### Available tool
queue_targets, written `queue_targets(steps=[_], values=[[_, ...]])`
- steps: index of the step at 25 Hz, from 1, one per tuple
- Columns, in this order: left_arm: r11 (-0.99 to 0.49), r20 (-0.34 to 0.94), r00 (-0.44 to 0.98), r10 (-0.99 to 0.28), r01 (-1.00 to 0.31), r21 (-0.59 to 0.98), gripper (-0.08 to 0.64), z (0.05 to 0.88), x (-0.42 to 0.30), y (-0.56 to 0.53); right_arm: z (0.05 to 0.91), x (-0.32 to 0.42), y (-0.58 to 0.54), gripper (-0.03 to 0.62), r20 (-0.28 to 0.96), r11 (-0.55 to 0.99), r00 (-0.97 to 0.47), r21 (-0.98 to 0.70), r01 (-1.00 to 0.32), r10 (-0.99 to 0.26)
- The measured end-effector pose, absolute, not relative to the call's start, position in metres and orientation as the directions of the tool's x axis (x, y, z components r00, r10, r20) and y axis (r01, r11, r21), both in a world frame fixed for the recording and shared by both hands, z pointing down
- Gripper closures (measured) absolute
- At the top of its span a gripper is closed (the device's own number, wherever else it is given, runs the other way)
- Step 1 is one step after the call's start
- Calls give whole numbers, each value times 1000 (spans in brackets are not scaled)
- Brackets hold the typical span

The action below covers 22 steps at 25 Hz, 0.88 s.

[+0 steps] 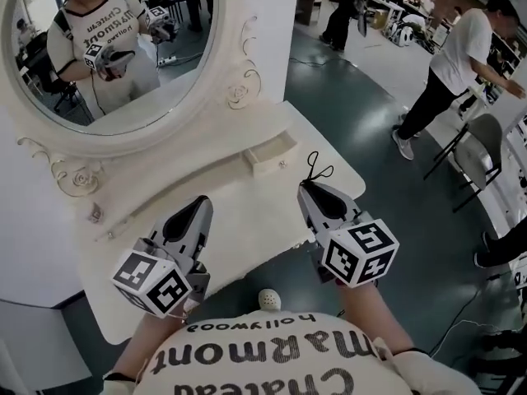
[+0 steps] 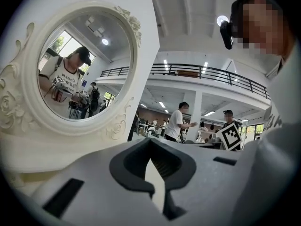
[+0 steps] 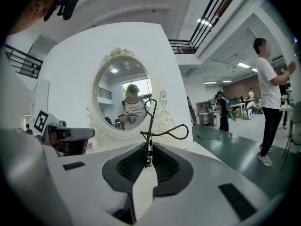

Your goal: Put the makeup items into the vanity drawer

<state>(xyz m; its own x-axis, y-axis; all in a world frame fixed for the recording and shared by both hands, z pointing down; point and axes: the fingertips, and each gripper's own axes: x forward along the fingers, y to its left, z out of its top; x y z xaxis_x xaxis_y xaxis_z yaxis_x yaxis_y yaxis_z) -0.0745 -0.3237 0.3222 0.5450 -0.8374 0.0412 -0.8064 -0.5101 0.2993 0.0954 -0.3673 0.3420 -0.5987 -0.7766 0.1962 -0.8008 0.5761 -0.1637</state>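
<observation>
Right gripper (image 1: 308, 185): jaws clamped on the eyelash curler (image 1: 318, 169), handle loops up, over the vanity top (image 1: 247, 212) near its right edge. Left gripper (image 1: 200, 202): jaws nearly together, empty, over bare top. Small drawer (image 1: 272, 155) ahead, slightly pulled out; contents not visible.

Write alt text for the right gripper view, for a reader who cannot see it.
The right gripper is shut on a thin black eyelash curler, which sticks up from its jaws. Behind it stands a white vanity with an oval mirror; a person stands on the floor at right.
</observation>
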Motion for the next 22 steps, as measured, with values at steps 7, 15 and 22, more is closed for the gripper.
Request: queue_targets(steps=[7, 15, 22], values=[[-434, 33, 464, -885, -848, 305, 552, 318, -79, -362, 341, 89, -427, 535, 206, 645, -666, -168, -746, -717], [-300, 41, 329, -943, -900, 316, 552, 329, -113, -365, 378, 81, -488, 536, 341, 726, -684, -6, -688, -645], [-177, 70, 208, -976, -934, 311, 552, 333, -149, -344, 403, 62, -514, 535, 435, 801, -705, 67, -595, -560]])
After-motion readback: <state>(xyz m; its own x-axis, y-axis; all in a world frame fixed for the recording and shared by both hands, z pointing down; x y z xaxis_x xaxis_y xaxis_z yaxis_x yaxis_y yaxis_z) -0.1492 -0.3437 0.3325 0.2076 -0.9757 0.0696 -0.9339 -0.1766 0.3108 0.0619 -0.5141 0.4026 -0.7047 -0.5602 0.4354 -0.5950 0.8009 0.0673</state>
